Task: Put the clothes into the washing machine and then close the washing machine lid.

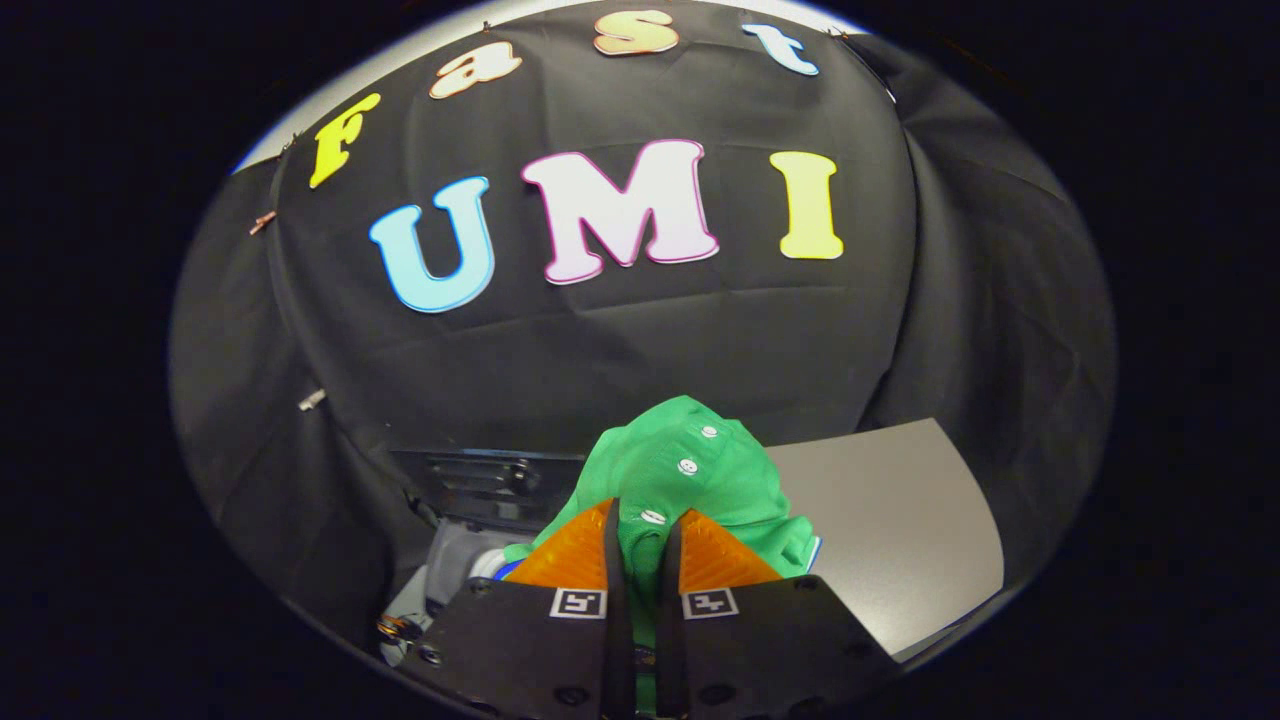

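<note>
Black cloth wall (600, 340) hangs behind everything, draped in soft folds, creased across middle. Second black cloth panel (990, 280) right of wall, overlapping it along slanted seam. Small metal clips (312, 400) pin cloth on wall's left side. Pale strip of backing (300, 130) shows above wall's upper left border. Grey tabletop (900, 530) lies below wall toward right, flat, matte, evenly lit. Light soft, no hard shadows on tabletop.
</note>
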A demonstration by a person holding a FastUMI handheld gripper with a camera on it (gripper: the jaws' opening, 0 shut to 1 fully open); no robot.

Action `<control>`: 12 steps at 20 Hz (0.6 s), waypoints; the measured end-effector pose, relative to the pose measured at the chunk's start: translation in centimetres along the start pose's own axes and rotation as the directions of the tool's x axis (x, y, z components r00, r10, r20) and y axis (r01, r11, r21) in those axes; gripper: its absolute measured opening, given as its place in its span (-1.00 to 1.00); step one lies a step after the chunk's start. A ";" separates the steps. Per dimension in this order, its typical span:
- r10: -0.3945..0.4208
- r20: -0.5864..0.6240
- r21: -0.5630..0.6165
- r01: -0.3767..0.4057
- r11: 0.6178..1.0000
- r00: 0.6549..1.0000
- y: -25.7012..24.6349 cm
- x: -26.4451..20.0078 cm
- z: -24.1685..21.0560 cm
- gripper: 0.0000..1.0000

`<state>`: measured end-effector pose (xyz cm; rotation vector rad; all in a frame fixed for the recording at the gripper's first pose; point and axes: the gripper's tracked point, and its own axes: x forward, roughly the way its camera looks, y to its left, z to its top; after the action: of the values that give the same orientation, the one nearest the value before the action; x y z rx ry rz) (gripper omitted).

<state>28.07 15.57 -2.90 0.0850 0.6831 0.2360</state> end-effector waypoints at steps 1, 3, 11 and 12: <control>0.023 0.005 0.003 -0.023 1.000 1.000 1.5 -0.4 0.3 -0.74; 0.061 0.010 -0.003 -0.060 0.998 0.998 4.6 -0.6 0.4 -0.75; 0.163 -0.040 -0.045 -0.164 0.985 0.986 16.0 0.9 -2.8 -0.75; 0.170 -0.052 -0.051 -0.172 0.984 0.984 17.1 1.5 -3.6 -0.75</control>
<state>23.71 32.53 -3.92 0.0857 0.7171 0.4229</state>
